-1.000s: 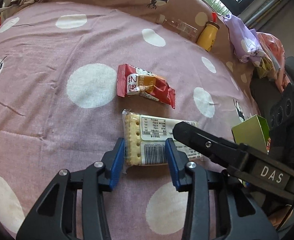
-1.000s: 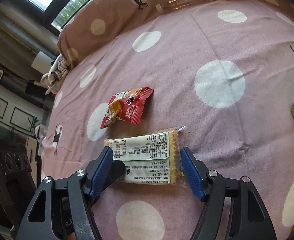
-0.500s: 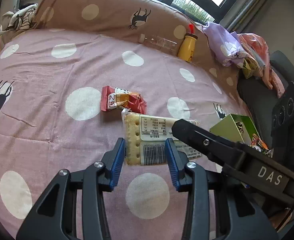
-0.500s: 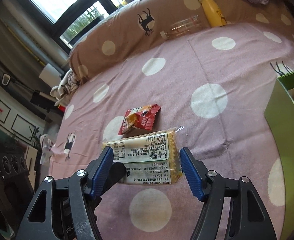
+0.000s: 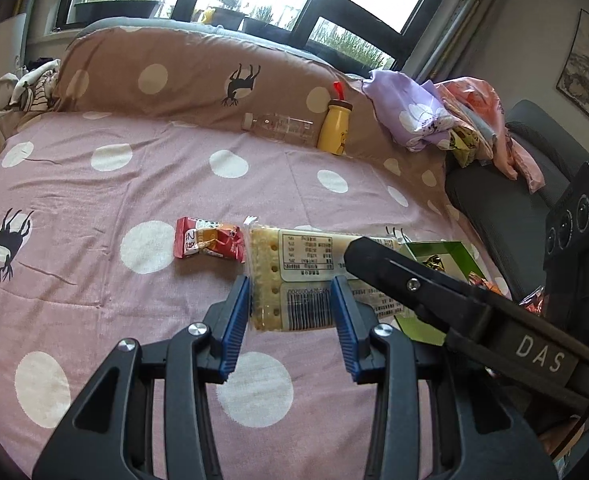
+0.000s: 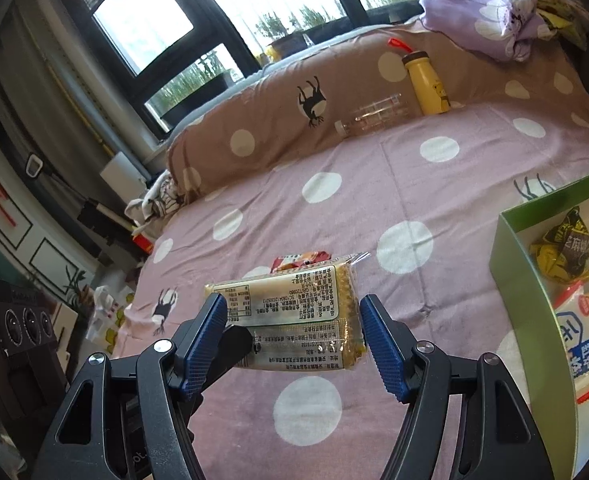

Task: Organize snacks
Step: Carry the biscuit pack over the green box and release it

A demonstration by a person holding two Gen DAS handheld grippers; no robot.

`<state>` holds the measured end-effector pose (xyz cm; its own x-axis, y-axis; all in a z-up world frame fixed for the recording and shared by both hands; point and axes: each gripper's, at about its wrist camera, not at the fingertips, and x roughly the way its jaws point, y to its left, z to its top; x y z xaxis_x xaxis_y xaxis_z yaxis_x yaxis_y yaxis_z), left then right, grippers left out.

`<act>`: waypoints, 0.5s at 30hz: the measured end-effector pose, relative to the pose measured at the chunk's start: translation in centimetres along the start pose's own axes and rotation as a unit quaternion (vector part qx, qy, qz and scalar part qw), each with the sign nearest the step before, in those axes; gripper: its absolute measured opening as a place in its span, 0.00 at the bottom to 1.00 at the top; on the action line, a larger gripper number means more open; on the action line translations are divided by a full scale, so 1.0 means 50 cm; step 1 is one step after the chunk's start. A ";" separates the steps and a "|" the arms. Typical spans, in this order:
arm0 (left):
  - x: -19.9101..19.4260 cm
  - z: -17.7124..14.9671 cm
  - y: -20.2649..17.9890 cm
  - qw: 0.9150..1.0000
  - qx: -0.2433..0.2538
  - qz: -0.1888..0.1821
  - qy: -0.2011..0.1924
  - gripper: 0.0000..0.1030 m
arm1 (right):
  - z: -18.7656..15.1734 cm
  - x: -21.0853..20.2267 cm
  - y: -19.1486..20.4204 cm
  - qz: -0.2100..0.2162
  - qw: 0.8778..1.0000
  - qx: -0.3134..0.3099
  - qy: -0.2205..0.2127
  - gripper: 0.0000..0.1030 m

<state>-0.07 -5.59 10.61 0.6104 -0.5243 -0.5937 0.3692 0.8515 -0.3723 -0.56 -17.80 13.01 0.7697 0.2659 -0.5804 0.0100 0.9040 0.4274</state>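
Pink polka-dot bed below; my left claw and right claw both clamp the cracker pack, lifted beside the green box and red snack.

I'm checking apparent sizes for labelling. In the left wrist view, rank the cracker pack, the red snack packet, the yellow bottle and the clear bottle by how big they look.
1. cracker pack, though it is nearest the camera
2. red snack packet
3. clear bottle and yellow bottle: look alike, both far off, unranked
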 end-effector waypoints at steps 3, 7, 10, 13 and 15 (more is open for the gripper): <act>-0.009 0.003 -0.018 1.000 0.004 -0.005 -0.010 0.38 | 0.004 -0.024 -0.003 -0.001 1.000 -0.003 -0.012 0.69; -0.018 0.005 -0.045 1.000 0.011 -0.012 -0.020 0.38 | 0.008 -0.056 -0.010 -0.004 1.000 -0.004 -0.028 0.69; -0.022 0.004 -0.068 0.999 0.018 -0.018 -0.026 0.38 | 0.012 -0.077 -0.020 -0.007 0.999 -0.006 -0.038 0.69; -0.017 0.009 -0.094 0.999 0.028 -0.026 -0.025 0.38 | 0.018 -0.099 -0.037 -0.013 0.999 -0.001 -0.051 0.69; -0.011 0.013 -0.115 0.998 0.037 -0.032 -0.026 0.38 | 0.021 -0.113 -0.052 -0.015 0.998 0.004 -0.061 0.69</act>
<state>-2.09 -10.18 13.55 0.6190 -0.5778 -0.5320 0.4574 0.8158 -0.3539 -4.25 -21.99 15.92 0.8406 0.1960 -0.5049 0.0393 0.9077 0.4178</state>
